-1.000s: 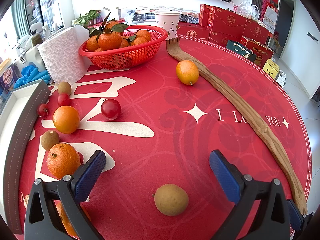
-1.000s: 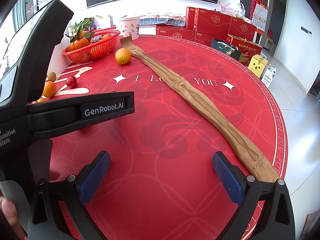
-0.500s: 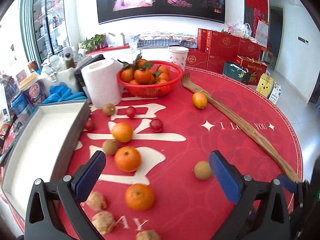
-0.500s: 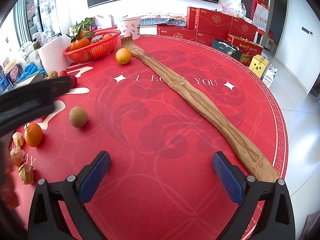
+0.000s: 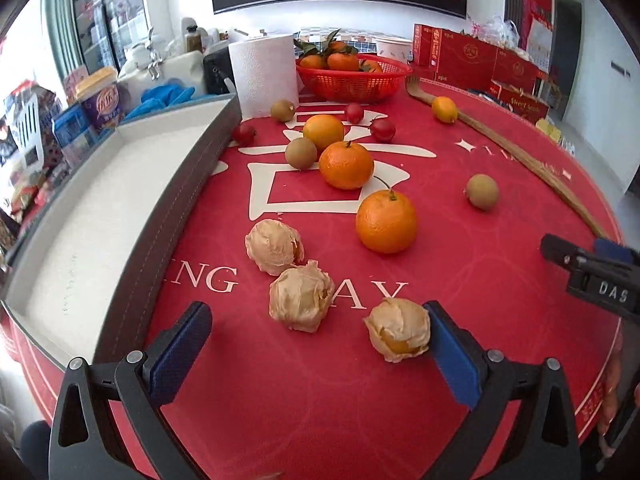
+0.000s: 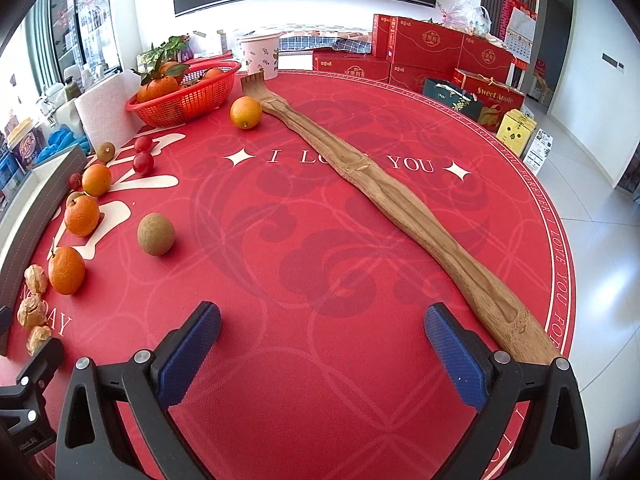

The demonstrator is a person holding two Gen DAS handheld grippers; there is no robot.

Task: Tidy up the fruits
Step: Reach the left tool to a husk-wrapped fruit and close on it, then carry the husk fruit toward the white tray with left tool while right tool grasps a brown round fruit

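Loose fruit lies on the red round mat. In the left wrist view my left gripper (image 5: 316,344) is open, low over the mat's near edge. Three husked groundcherries lie before it: one (image 5: 301,295) between the fingers, one (image 5: 399,329) against the right pad, one (image 5: 274,246) farther off. Beyond are an orange (image 5: 386,221), a second orange (image 5: 346,164), kiwis (image 5: 482,191) and cherry tomatoes (image 5: 383,129). A white-lined tray (image 5: 92,216) lies along the left. My right gripper (image 6: 322,342) is open over bare mat, with a kiwi (image 6: 156,234) ahead on the left.
A red basket (image 5: 354,80) of tangerines and a paper towel roll (image 5: 265,74) stand at the back. A long wooden back scratcher (image 6: 384,196) crosses the mat, with an orange (image 6: 245,112) beside its head. Red gift boxes (image 6: 428,46) line the far side.
My left gripper has pulled back and swung left and down, so the groundcherries now lie at its fingertips. The right gripper has stayed put; the left one no longer blocks its view.
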